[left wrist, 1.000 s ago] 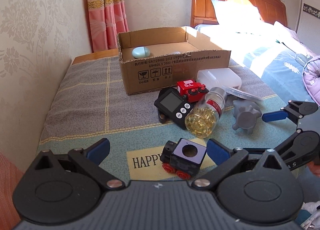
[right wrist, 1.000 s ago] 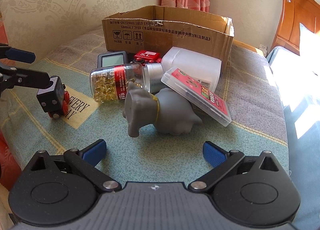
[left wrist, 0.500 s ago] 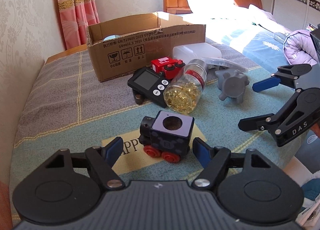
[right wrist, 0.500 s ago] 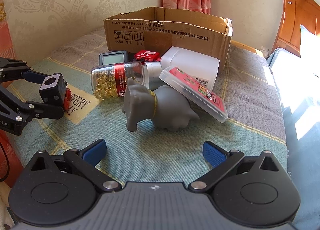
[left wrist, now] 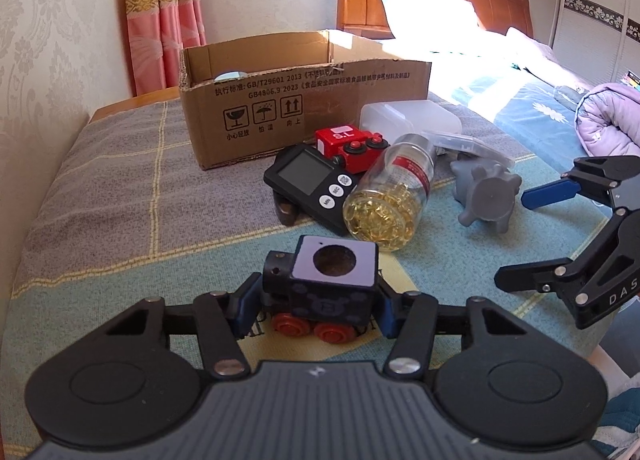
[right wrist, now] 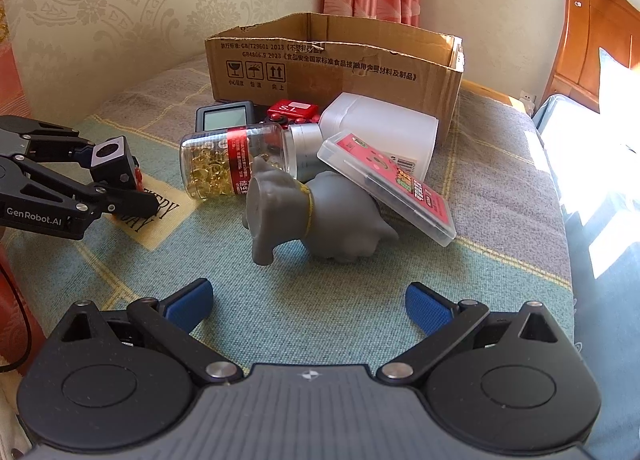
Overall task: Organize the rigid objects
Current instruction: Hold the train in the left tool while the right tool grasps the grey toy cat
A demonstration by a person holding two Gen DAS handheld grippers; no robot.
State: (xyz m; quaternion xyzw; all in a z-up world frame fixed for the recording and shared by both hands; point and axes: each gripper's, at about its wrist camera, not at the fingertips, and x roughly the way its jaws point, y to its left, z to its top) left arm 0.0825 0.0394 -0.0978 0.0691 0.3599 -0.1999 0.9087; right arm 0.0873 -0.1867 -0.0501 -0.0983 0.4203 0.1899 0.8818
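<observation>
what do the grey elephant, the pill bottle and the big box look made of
Grey elephant: probably soft rubber or vinyl, going by its matte, smooth, rounded moulded skin.
Pill bottle: clear glossy plastic or glass, hard to tell which; the golden capsules show through, and the cap looks silvery.
Box: brown cardboard, matte, with printed marks and torn, ragged top edges.

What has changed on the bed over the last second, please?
The left gripper came down around the black toy train, and its jaws are closing, pads now against the train's sides. The right gripper stayed open and still; the pile and the cardboard box did not move.
</observation>
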